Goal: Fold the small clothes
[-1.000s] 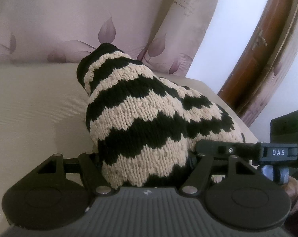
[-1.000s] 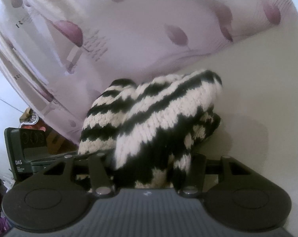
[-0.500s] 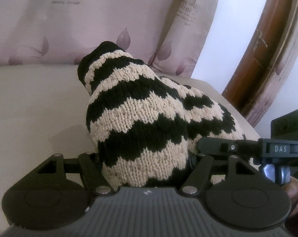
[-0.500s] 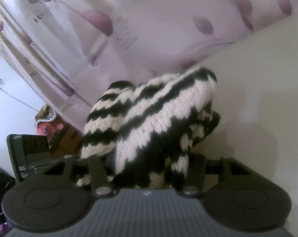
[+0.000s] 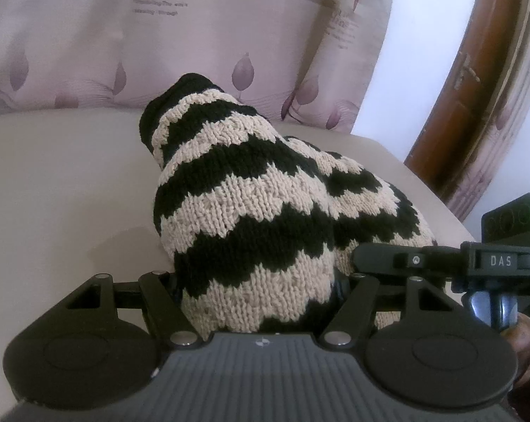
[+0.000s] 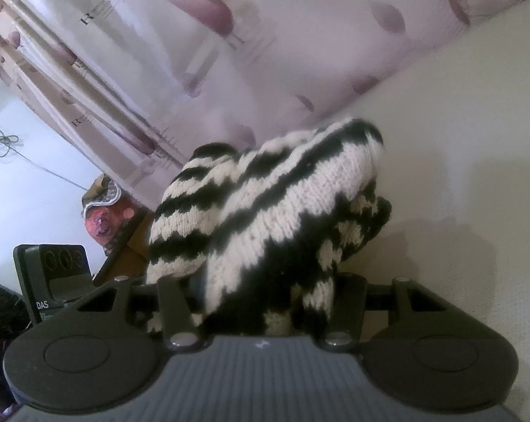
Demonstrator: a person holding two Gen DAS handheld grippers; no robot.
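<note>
here both jaws, left gripper (image 5: 261, 302) and right gripper (image 6: 265, 302), clamp the striped knit (image 5: 250, 218).

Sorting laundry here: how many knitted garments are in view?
1: a striped knit, bunched on the cream surface between the left gripper and right gripper. Nothing shows whether its folds hide another.

light: soft daylight, faint shadows | left wrist: sharp | right wrist: motion-blurred | edges: fisheye-bent
</note>
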